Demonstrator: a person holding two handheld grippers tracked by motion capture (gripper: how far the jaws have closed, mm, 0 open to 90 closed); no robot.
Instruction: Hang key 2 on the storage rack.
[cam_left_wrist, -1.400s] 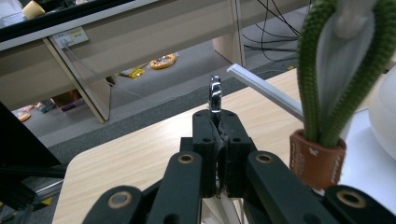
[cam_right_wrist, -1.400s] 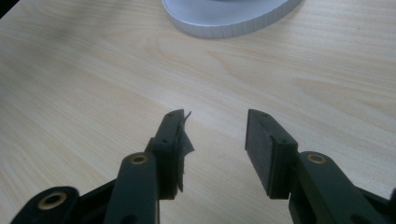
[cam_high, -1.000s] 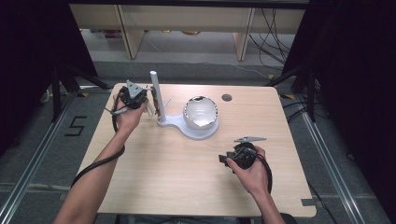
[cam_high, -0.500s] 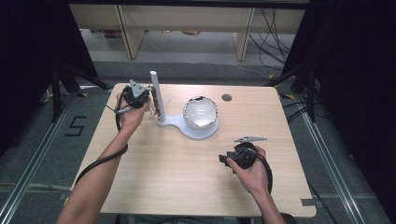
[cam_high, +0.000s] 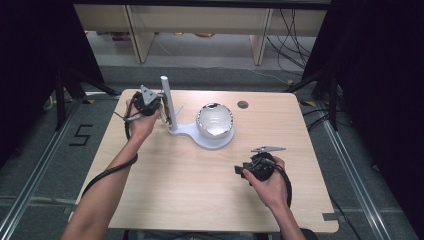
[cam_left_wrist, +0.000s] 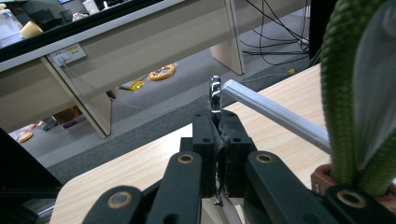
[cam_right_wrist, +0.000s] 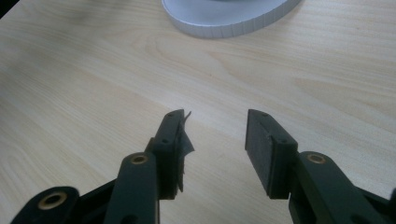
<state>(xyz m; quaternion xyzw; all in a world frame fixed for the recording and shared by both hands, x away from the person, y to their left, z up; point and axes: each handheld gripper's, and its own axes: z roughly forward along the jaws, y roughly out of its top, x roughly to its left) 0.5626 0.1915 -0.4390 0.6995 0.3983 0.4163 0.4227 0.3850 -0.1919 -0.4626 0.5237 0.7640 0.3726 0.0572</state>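
While the left claw clamps a half-hidden thin metal piece, the right claw gapes empty.

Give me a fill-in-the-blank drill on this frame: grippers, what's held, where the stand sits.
1. The left gripper has its fingers ____ on a thin shiny metal piece.
2. The right gripper rests over the light wooden table with its fingers ____ and nothing between them.
3. The foil-lined bowl sits on the ____ flat base.
4. The upright white post stands to the ____ of that bowl in the high view.

Missing words: shut; open; white; left
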